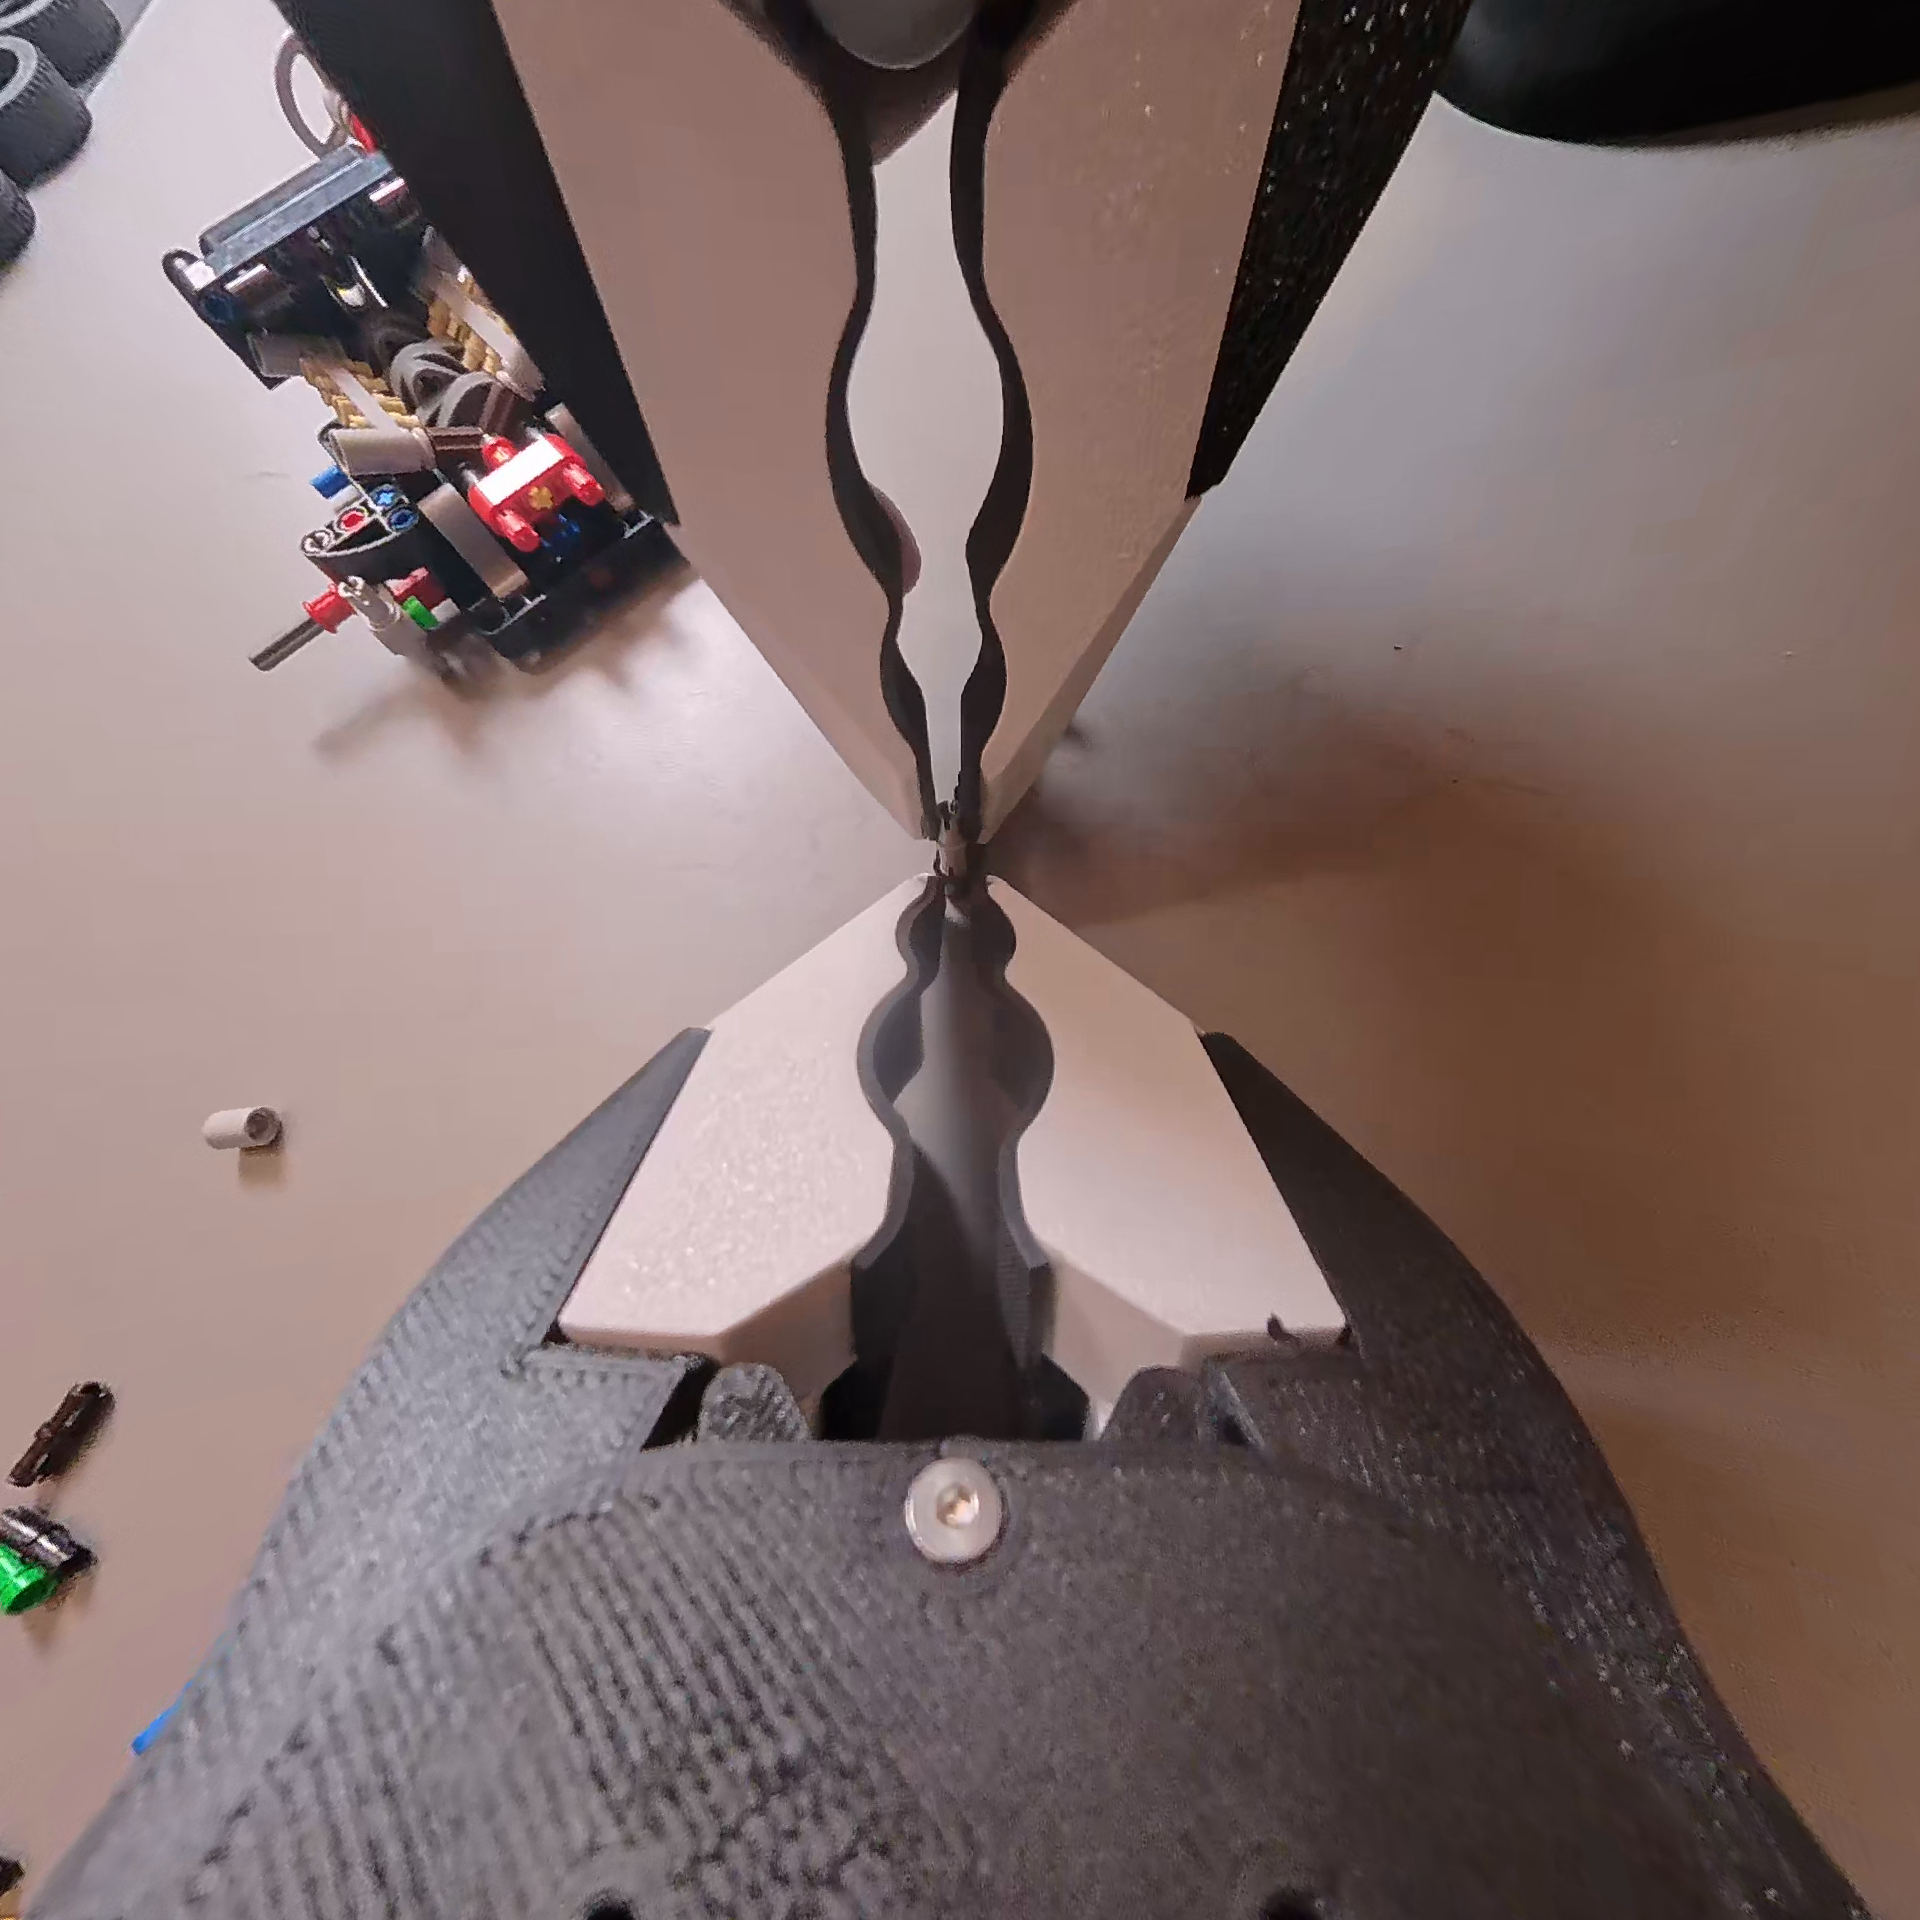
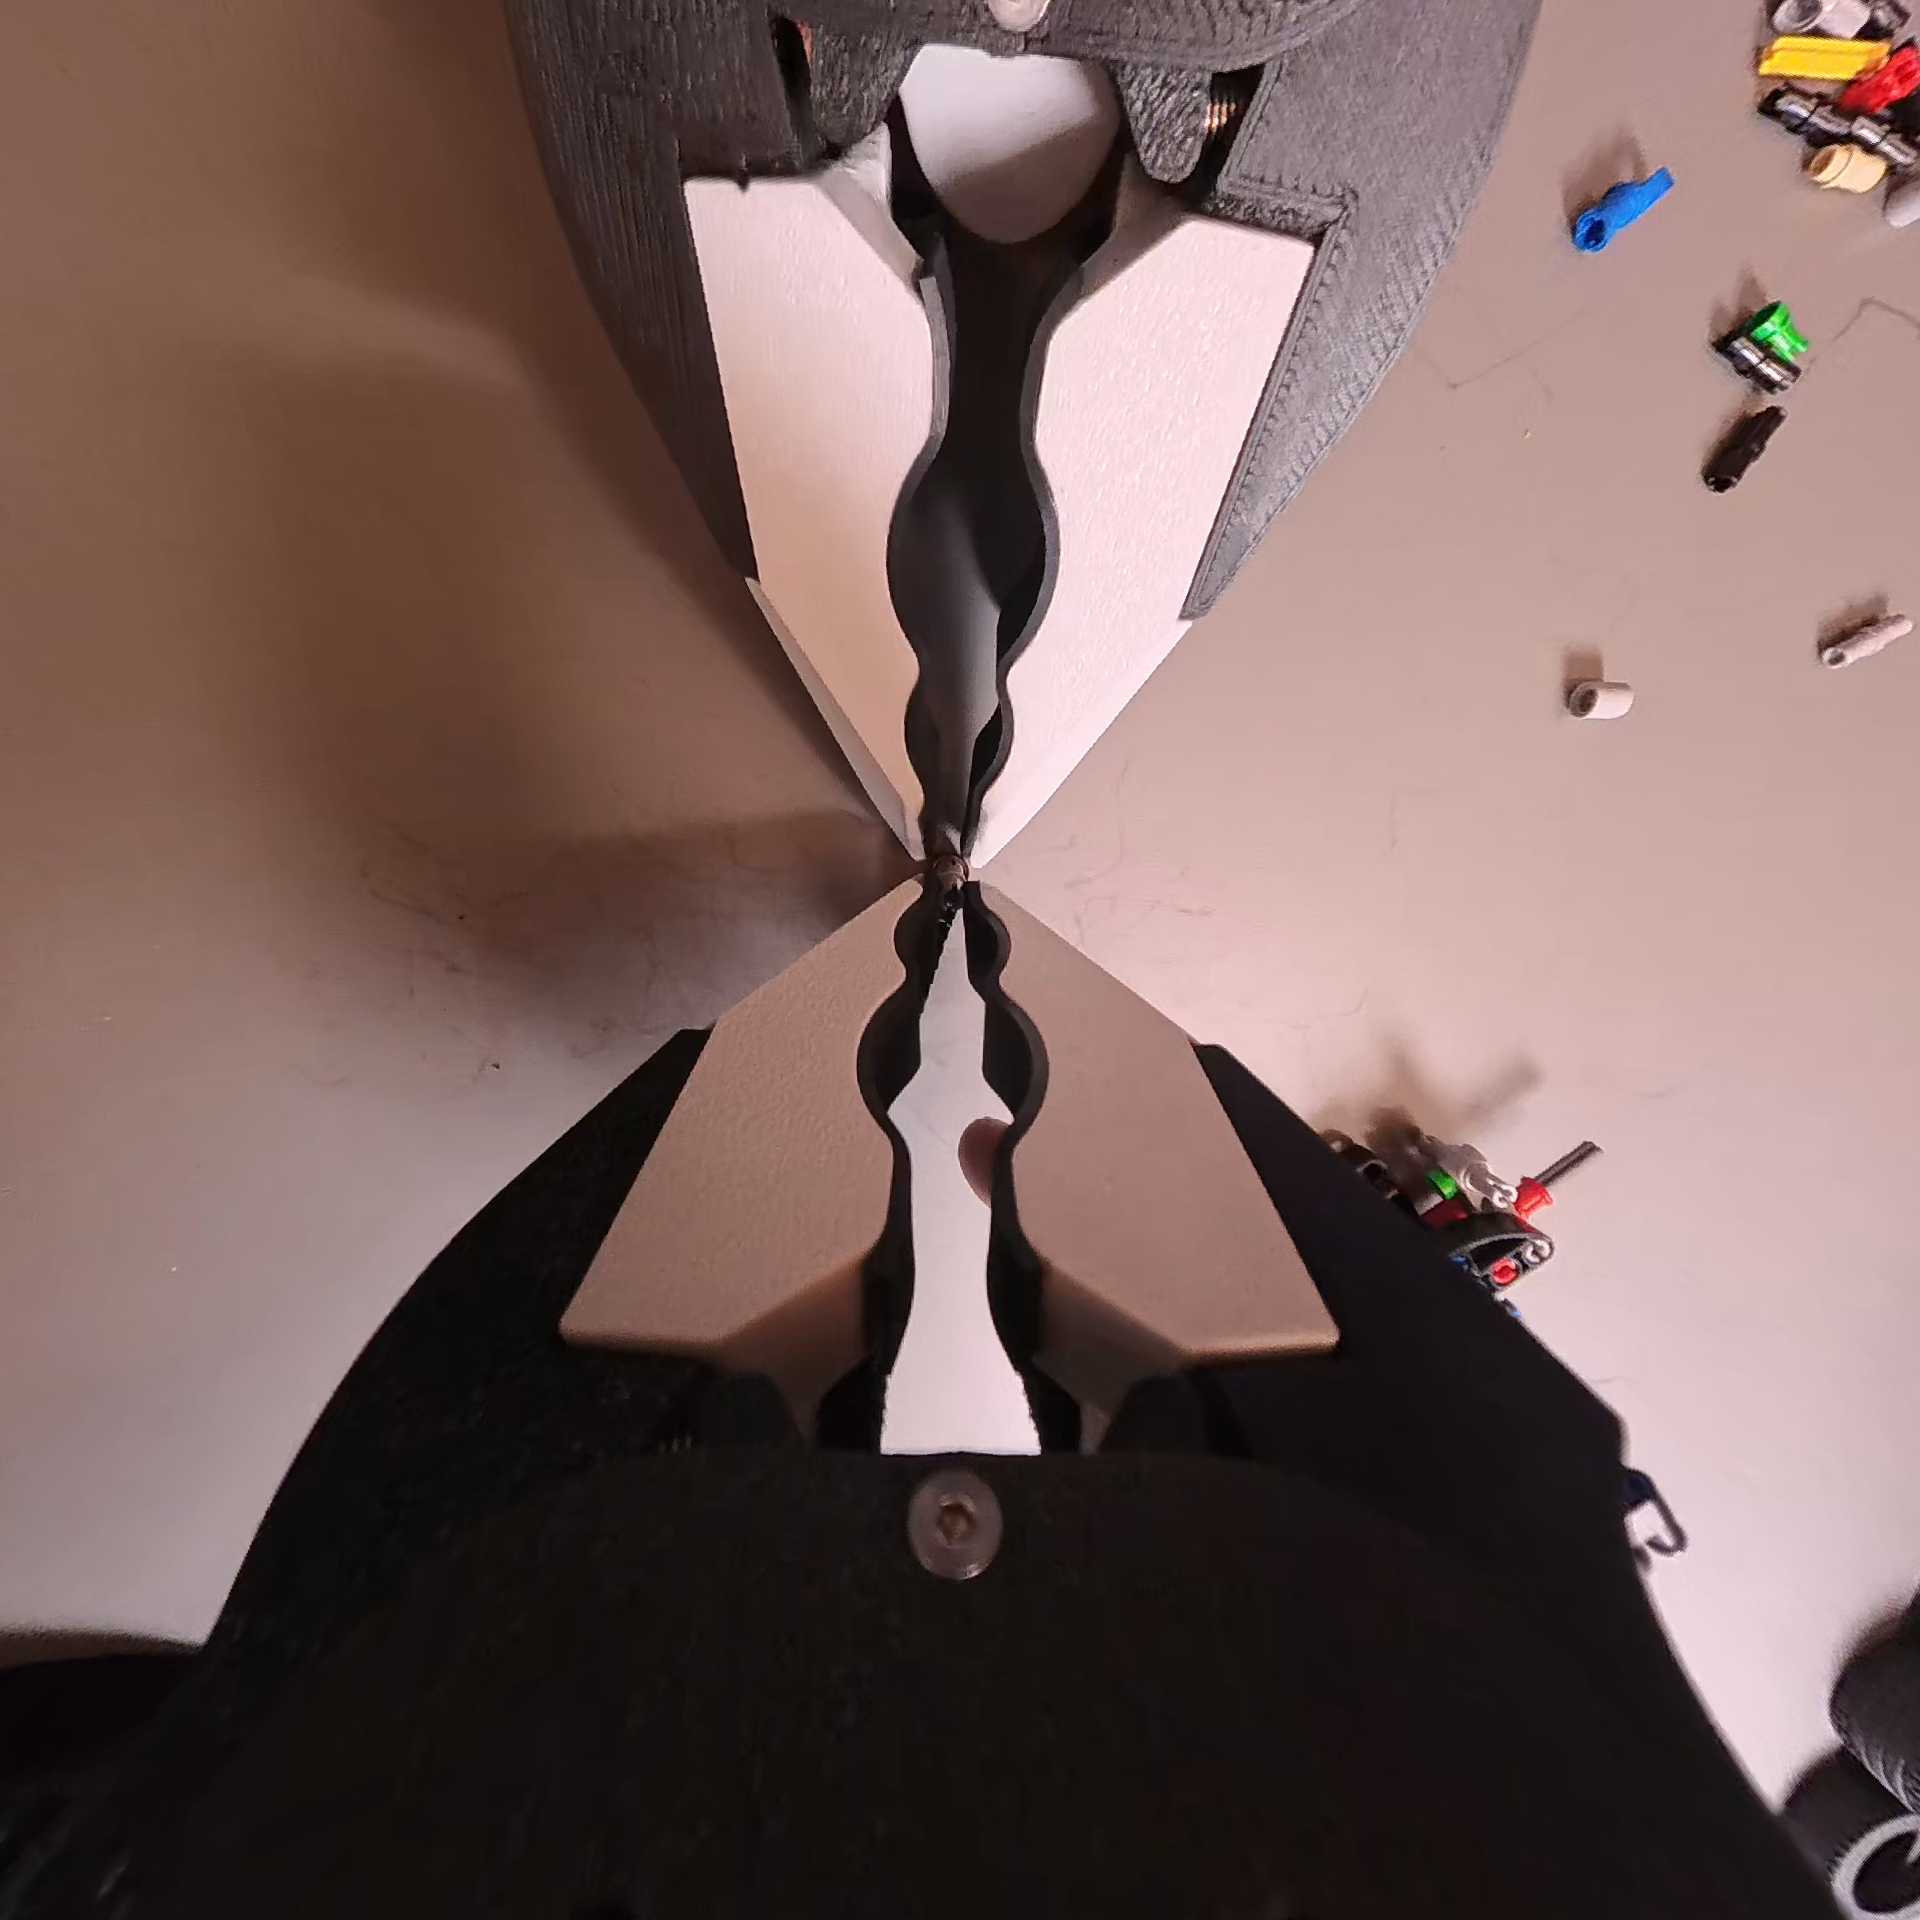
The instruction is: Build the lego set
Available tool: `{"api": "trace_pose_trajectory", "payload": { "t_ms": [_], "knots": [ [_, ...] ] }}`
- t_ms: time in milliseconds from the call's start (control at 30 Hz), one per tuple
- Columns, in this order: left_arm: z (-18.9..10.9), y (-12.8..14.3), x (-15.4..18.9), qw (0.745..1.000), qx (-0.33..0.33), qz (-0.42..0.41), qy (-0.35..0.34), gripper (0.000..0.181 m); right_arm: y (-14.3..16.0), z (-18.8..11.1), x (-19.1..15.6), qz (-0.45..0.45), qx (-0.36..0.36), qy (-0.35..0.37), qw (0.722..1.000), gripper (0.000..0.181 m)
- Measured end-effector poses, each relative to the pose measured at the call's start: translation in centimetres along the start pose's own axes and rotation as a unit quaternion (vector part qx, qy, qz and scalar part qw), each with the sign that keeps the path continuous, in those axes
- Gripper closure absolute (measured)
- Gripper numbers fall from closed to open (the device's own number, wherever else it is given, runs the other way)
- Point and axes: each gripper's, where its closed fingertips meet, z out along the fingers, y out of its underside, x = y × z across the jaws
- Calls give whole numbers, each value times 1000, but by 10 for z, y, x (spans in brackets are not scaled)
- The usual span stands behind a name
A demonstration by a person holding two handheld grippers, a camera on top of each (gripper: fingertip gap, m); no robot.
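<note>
My left claw (image 1: pixel 951 883) and right claw (image 2: pixel 948 896) meet tip to tip, both clenched on one tiny dark pin (image 2: pixel 948 865) above the table (image 2: pixel 312 831). I judge I'm handing it over or joining small parts; next, one claw must let go gently.

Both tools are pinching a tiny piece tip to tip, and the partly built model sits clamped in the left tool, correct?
Not quite. The partly built model sits on the table, off to the side, as the left wrist view shows. The left tool and right tool do pinch the tiny piece.
</note>
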Motion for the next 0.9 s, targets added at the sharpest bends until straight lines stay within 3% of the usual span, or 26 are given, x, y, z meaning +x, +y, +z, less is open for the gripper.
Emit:
{"api": "trace_pose_trajectory", "payload": {
  "t_ms": [567, 900],
  "knots": [
    [2, 0, -3, 1000, -1, 8, -10, 181, 2, 0, 2, -25, -41, 2, 999, 178],
    [2, -2, -3, 1000, 5, 1, 1, 175, 2, -1, -1, -14, -30, -11, 999, 178]
  ]
}}
